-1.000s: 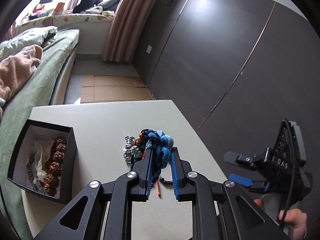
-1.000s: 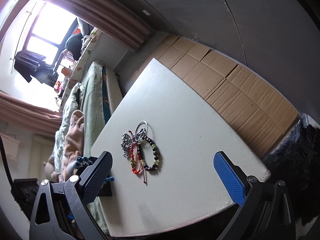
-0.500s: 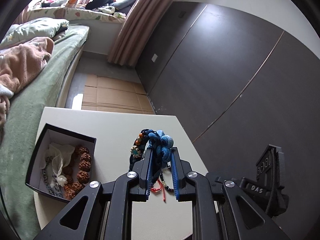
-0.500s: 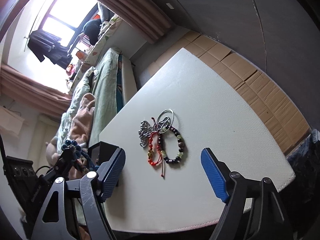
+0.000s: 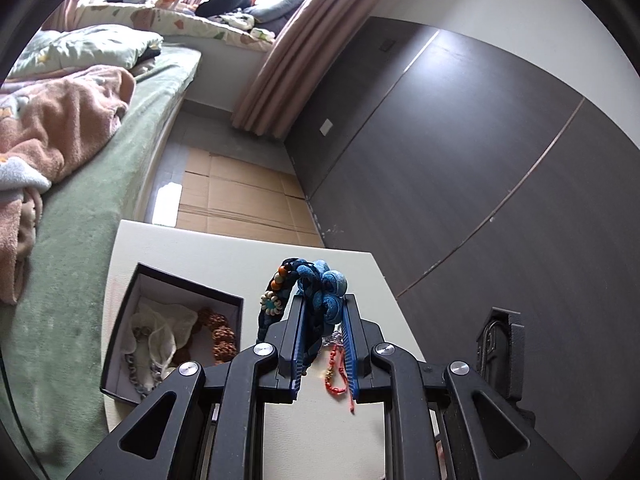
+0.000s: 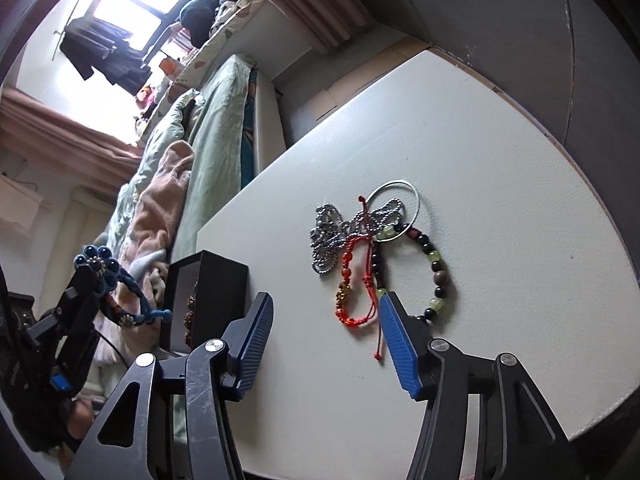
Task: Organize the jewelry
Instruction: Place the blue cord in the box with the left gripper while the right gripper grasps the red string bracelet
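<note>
My left gripper (image 5: 322, 312) is shut on a blue braided bracelet (image 5: 320, 284) with beads and holds it in the air above the white table, just right of the black jewelry box (image 5: 132, 308). The box holds brown bead strands and a chain on white paper. In the right wrist view the left gripper (image 6: 90, 276) with the blue bracelet (image 6: 120, 300) hangs left of the box (image 6: 216, 280). My right gripper (image 6: 326, 320) is open and empty, low over the table before a red cord bracelet (image 6: 352, 284), a silver chain (image 6: 332, 236), a dark and green bead bracelet (image 6: 436, 276) and a silver ring (image 6: 394, 210).
The white table (image 6: 500, 160) ends at a rounded near edge on the right. A bed with green cover and a pink blanket (image 5: 60, 128) runs along the table's left. Cardboard sheets (image 5: 240, 196) lie on the floor beyond, next to a dark panelled wall (image 5: 460, 160).
My left gripper has lifted the blue bracelet off the pile and carried it left towards the box. My right gripper has moved closer to the jewelry pile and stays open.
</note>
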A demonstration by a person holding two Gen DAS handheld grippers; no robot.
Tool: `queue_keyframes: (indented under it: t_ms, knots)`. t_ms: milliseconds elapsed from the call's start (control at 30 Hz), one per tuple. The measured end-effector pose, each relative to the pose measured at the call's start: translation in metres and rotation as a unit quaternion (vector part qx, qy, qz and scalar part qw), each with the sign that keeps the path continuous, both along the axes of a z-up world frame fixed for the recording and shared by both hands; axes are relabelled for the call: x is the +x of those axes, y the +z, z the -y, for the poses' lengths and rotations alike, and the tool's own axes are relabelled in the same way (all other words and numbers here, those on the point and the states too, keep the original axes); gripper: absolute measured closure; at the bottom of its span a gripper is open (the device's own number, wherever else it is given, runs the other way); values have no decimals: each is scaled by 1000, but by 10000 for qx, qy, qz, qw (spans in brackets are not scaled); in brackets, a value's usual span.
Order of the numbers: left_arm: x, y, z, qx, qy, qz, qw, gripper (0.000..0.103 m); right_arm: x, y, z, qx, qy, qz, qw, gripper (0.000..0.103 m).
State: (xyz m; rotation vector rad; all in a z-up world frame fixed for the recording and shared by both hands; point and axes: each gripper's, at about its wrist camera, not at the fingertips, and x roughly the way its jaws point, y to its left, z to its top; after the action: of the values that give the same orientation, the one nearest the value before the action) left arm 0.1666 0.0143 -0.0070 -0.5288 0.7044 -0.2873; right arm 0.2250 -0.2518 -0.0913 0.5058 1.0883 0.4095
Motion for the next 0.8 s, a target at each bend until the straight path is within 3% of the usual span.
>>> queue_keyframes:
  t_ms: [67,333,433,533,600,633,667,700,800]
  knots:
    - [2,-2,-5,-43,48,-58,10000,85,4,-2,-10,-54,119,32,9999,58]
    - [9,-5,-23,-64,199,-243,9995,85,23,-21,-39,-682,201,-210,9972,61]
    - [12,-5,-34,-187,304,-330,9988,85,27,-27,-52,-1150,269,-229,9927,64]
    - [16,-7,-42,-195,406,-596,9972,73,28,-23,-61,-1585,259,-87,9870,70]
    - [16,-9,-48,-249,517,-704,9959,45,28,-22,-65,-1848,252,-14,9824,81]
    - [14,-9,-51,-286,596,-714,9953,36,27,-22,-66,-1934,256,-7,9808,92]
    - [11,-8,-54,-321,677,-695,9948,22,27,-22,-66,-1921,245,-6,9811,93]
    - [7,-6,-58,-359,766,-645,9943,15,26,-22,-65,-1914,228,-4,9812,93]
    - [-3,-2,-67,-459,890,-530,9936,14,20,-18,-62,-1806,186,39,9834,93]
